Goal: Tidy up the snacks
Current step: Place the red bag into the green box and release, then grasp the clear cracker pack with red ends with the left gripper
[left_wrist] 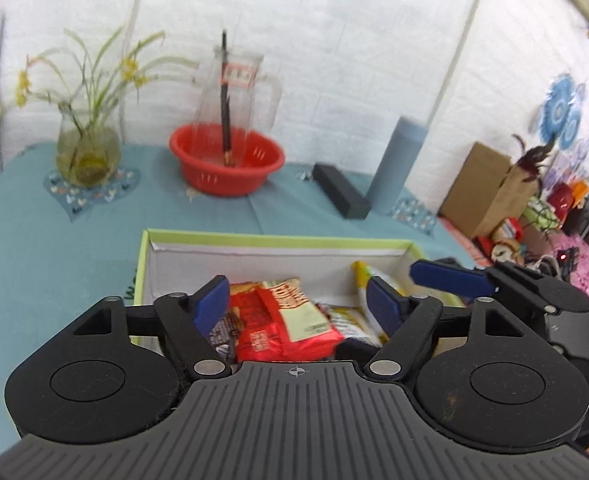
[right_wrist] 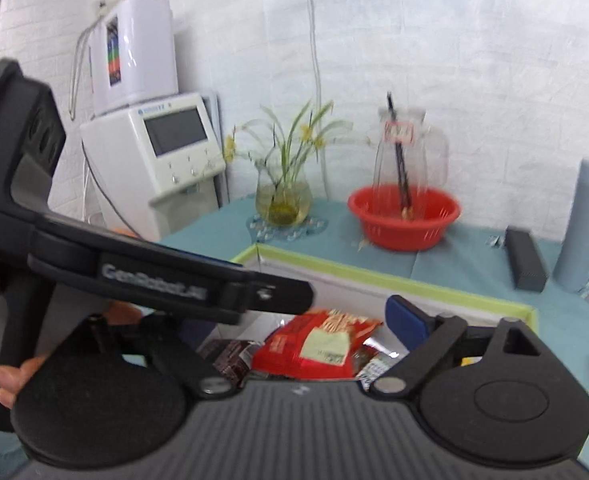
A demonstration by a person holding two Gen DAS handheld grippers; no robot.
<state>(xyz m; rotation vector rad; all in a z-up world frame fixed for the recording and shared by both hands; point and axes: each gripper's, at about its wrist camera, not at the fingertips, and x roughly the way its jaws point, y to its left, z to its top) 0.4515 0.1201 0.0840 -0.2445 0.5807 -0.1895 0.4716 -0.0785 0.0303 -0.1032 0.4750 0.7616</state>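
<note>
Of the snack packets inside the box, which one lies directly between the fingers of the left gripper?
The red packet with the pale label, framed by the open left gripper. The yellow packet sits further right; the dark packet sits left.

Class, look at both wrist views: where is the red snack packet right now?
The red snack packet lies inside the green-rimmed box, between a dark packet and yellow packets, framed by the left gripper.

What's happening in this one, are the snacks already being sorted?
A person holds a hand-held gripper in each hand over a green-rimmed box of snacks on the teal-covered table. The left hand-held gripper is open above a red snack packet lying in the box among other wrappers, not gripping it. The right hand-held gripper hangs beside it; its jaws look spread and empty, though one finger is hidden.
</note>
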